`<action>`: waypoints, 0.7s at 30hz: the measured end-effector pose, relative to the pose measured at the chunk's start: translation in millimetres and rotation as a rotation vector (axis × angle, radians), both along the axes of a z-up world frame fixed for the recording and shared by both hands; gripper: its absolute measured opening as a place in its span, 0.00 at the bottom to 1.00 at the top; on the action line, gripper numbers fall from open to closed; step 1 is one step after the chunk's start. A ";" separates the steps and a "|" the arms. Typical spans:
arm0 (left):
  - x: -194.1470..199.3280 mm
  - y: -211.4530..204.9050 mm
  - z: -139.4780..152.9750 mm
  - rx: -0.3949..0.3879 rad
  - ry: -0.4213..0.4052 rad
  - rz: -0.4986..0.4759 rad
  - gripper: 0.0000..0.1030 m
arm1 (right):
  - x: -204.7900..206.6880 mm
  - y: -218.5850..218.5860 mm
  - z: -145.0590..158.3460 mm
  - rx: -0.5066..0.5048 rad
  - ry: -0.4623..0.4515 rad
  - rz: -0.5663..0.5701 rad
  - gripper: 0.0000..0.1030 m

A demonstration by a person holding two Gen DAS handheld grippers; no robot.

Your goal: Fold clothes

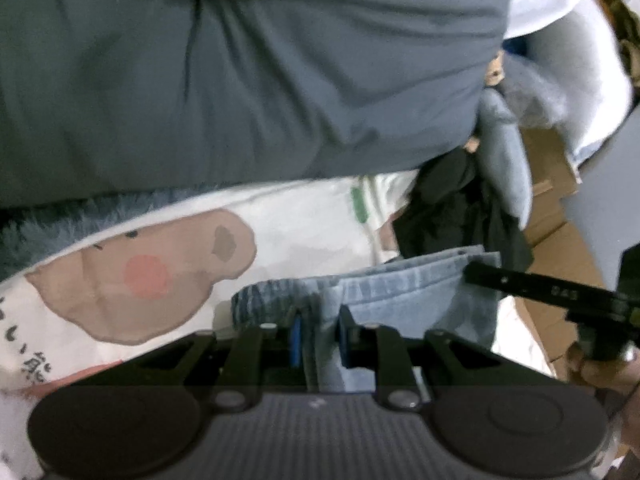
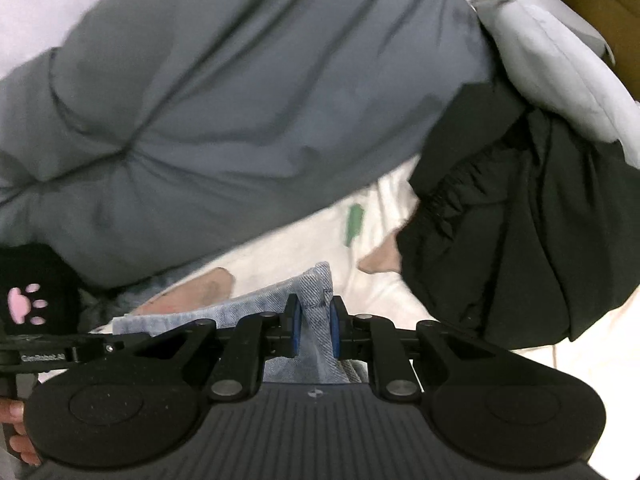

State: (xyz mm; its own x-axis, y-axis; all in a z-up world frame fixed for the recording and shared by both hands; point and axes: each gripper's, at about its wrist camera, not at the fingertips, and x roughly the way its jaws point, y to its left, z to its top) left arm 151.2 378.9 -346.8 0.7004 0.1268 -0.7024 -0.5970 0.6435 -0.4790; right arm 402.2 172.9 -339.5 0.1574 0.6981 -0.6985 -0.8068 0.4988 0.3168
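A pale blue denim garment [image 1: 404, 292] is held up between both grippers over a white sheet. My left gripper [image 1: 319, 334] is shut on a bunched fold of the denim near its elastic waist, blue pads pressing the cloth. My right gripper [image 2: 313, 320] is shut on a seamed corner of the same denim garment [image 2: 316, 284]. The right gripper's fingers [image 1: 520, 284] also show in the left wrist view, pinching the denim's far corner. In the right wrist view the left gripper's black body [image 2: 48, 354] shows at the left edge, a hand under it.
A big grey padded quilt [image 1: 240, 80] fills the back of both views. A black garment [image 2: 520, 240] and a light blue-grey garment [image 2: 560, 60] lie heaped at the right. The white sheet [image 1: 304, 220] bears a cartoon bear print [image 1: 144, 276]. Cardboard boxes [image 1: 556, 200] stand to the right.
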 end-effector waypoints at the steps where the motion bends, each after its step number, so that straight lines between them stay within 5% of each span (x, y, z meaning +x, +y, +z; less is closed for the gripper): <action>1: 2.8 3.7 -6.6 -0.012 0.009 0.003 0.18 | 0.5 2.7 -2.3 -0.007 0.001 -0.008 0.14; 8: 11.5 11.4 -23.3 -0.018 0.033 0.002 0.19 | -1.1 29.6 -18.6 -0.099 -0.024 -0.048 0.15; 12: 13.3 11.0 -14.5 -0.029 0.089 0.011 0.24 | 4.4 30.0 -21.0 -0.120 -0.056 -0.044 0.30; 16: 5.1 -9.6 31.1 0.162 0.107 -0.023 0.48 | 7.2 5.8 -2.8 -0.090 -0.111 -0.084 0.42; 18: 2.4 -14.8 41.3 0.206 0.119 -0.047 0.47 | 1.4 -2.0 5.0 -0.076 -0.148 -0.068 0.42; 21: 2.7 -16.2 39.5 0.175 0.113 -0.074 0.27 | -12.8 -7.5 10.6 -0.032 -0.109 -0.028 0.34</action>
State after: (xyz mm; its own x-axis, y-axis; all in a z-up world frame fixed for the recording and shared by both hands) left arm 154.0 362.7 -307.3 0.6303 0.2049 -0.7488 -0.5884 0.7553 -0.2886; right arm 389.4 165.5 -328.9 0.2529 0.6701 -0.6979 -0.8213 0.5299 0.2112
